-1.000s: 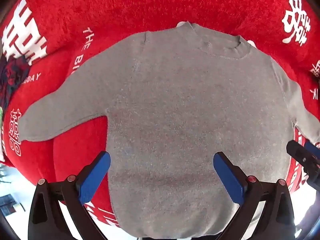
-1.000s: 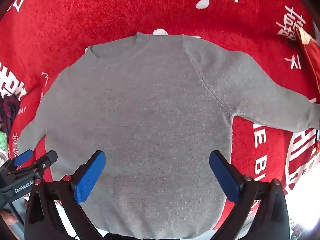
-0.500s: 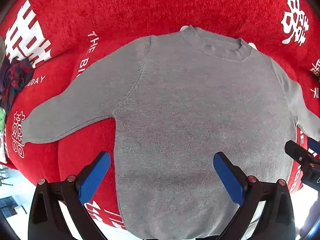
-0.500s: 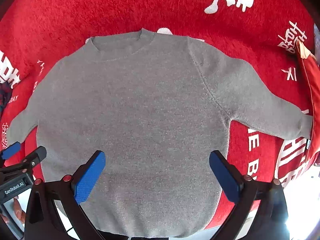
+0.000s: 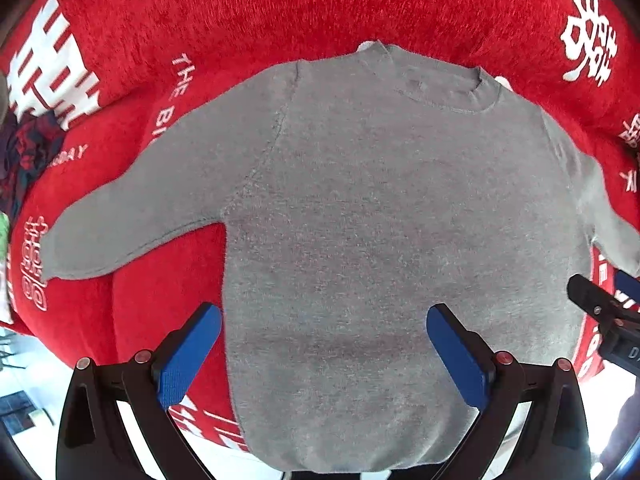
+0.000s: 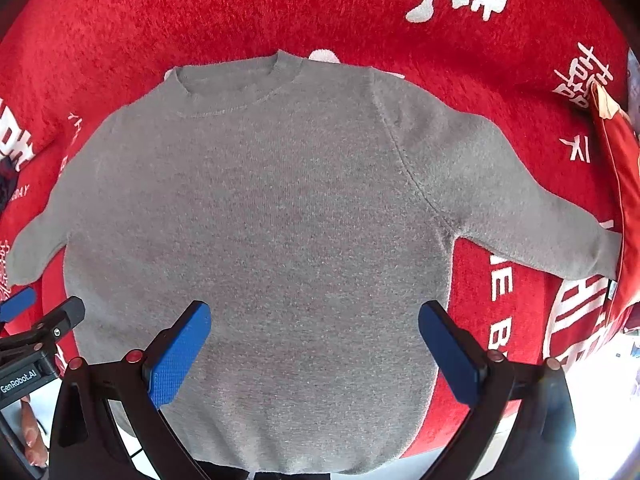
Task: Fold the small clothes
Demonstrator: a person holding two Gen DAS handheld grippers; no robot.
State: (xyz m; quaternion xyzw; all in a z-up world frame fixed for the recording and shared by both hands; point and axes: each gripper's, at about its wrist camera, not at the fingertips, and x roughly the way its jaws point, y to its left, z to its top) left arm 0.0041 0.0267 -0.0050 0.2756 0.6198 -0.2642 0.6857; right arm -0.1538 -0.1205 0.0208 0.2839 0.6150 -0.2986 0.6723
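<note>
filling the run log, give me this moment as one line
stage: pre-fold | grey sweater: flat, sleeves spread, on red blanket | left claw: open, above hem | right claw: open, above hem

A grey sweater lies spread flat on a red blanket with white lettering, both sleeves out to the sides. The right gripper hangs above its lower half, blue pads wide apart. The left gripper shows at the left edge.
</note>
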